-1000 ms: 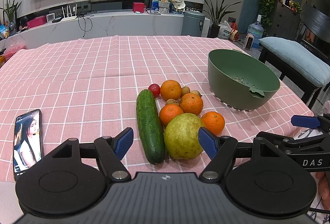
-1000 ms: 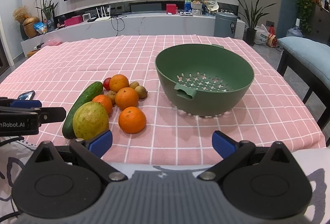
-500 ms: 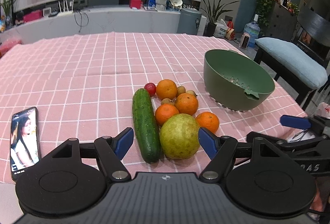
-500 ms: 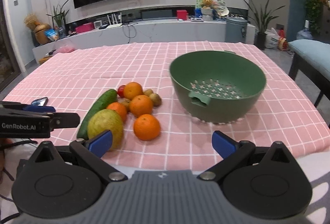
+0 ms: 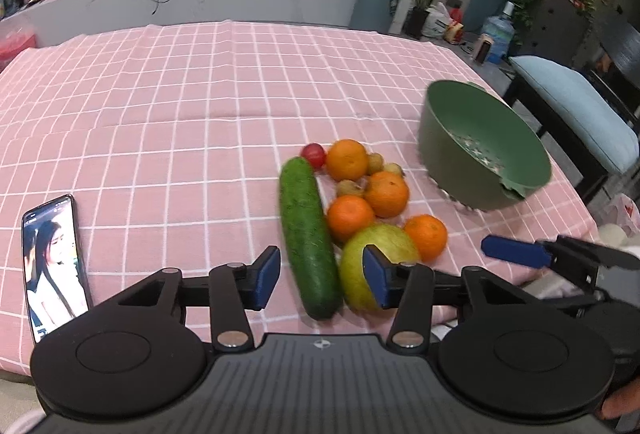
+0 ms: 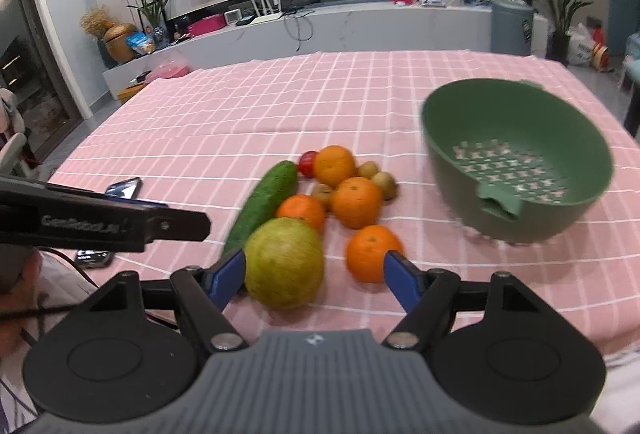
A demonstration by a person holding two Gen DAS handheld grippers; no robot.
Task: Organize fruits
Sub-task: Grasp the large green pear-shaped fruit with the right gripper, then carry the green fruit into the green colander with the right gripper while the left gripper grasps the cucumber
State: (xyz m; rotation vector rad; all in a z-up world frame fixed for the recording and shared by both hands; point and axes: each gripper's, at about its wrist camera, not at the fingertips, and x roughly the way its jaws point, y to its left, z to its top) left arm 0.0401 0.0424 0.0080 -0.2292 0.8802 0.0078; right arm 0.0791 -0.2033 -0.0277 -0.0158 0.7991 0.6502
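Note:
A pile of fruit lies on the pink checked tablecloth (image 5: 180,122): a cucumber (image 5: 306,234), a big yellow-green fruit (image 6: 285,261), several oranges (image 6: 356,202), a small red fruit (image 5: 313,155) and small brown fruits (image 6: 385,183). To the right stands an empty green colander bowl (image 6: 516,138). My left gripper (image 5: 320,276) is closing, with the cucumber's near end between its blue pads and no contact seen. My right gripper (image 6: 316,276) is closing too. The big fruit sits between its fingers, close to the left pad.
A phone (image 5: 52,266) with a lit screen lies near the table's front left edge. A cushioned bench (image 5: 580,114) stands past the right edge. The left gripper's body (image 6: 100,222) crosses the right wrist view at the left. A long counter runs behind the table.
Both pairs of jaws have narrowed. The left gripper has swung onto the cucumber. The right gripper has shifted left until the big fruit sits between its fingers.

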